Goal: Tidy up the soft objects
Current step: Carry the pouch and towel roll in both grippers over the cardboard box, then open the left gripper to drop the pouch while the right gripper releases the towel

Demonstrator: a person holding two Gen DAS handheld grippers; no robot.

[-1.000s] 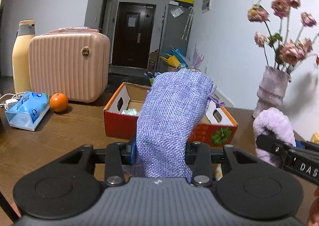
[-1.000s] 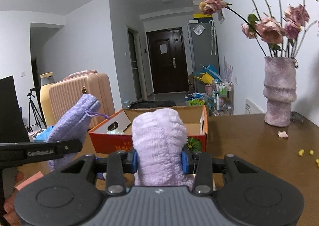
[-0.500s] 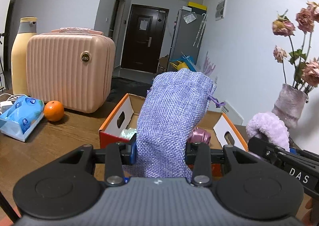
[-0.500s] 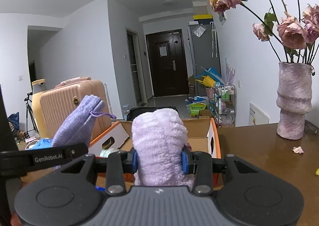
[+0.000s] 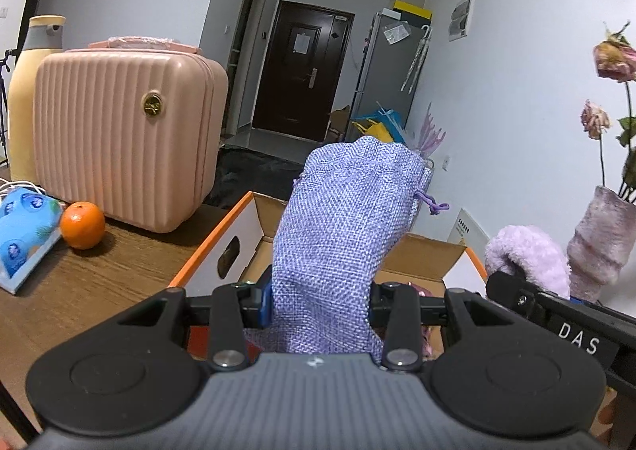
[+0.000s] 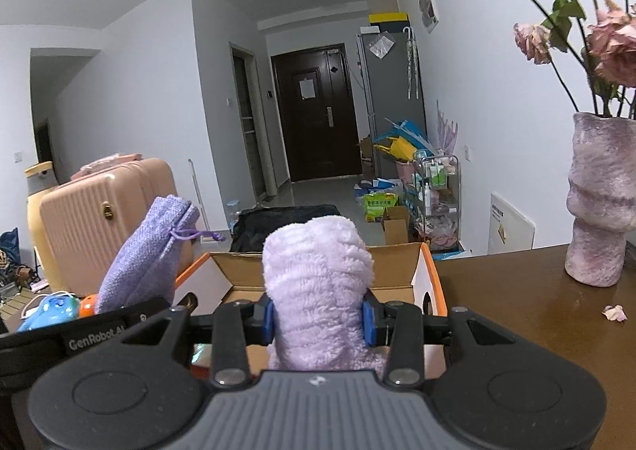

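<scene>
My left gripper (image 5: 320, 305) is shut on a purple woven drawstring pouch (image 5: 346, 227), which stands upright between the jaws over the near edge of an open orange-and-white cardboard box (image 5: 238, 227). My right gripper (image 6: 318, 317) is shut on a fluffy lilac cloth (image 6: 318, 283), held over the same box (image 6: 427, 283). The pouch also shows in the right wrist view (image 6: 147, 251), and the lilac cloth in the left wrist view (image 5: 524, 259). A pink item (image 5: 423, 293) lies inside the box, mostly hidden.
A pink ribbed case (image 5: 123, 136), a tall cream bottle (image 5: 30, 92), an orange (image 5: 82, 225) and a blue tissue pack (image 5: 24, 227) stand left on the wooden table. A lilac vase (image 6: 600, 199) with dried roses stands at the right. A fallen petal (image 6: 614, 313) lies near it.
Both grippers have moved forward and up with their loads. The box is now closer and directly under them, and I see down into it.
</scene>
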